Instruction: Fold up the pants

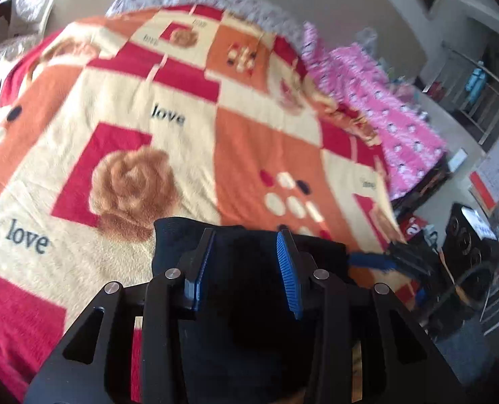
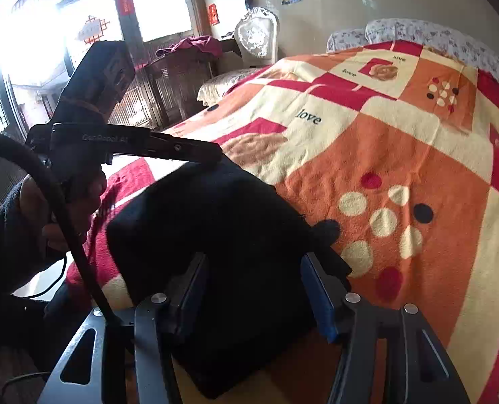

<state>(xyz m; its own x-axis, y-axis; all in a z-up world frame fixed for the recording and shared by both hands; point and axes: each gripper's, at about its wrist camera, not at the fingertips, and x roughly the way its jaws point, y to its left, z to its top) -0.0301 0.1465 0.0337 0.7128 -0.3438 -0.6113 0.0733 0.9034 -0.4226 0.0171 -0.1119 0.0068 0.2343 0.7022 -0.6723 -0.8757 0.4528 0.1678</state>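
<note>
Blue ribbed pads line the black plastic fingers of the left gripper [image 1: 246, 239], which stand spread apart over the dark navy knit pants [image 1: 249, 269], a soft folded bundle lying at the near edge of the bed; whether the fingertips touch the cloth cannot be told. From the right wrist view, the right gripper [image 2: 254, 262] is likewise spread, its blue-padded fingers straddling the same pants [image 2: 212, 222], which sit as a rumpled dark mound on the fleecy blanket [image 2: 400, 155]. That blanket is a plush patchwork of orange, red and cream squares with tan roses, dots and the word "love" printed in dark letters. In the right wrist view the left gripper [image 2: 212, 155] reaches in level from the side, its black body marked "GenRobot AI" in pale letters, gripped by the person's left hand [image 2: 64, 202] in a dark sleeve, with a black cable [image 2: 61, 208] curving past. Pink patterned bedding [image 1: 384, 107] lies bunched beyond the blanket.
</note>
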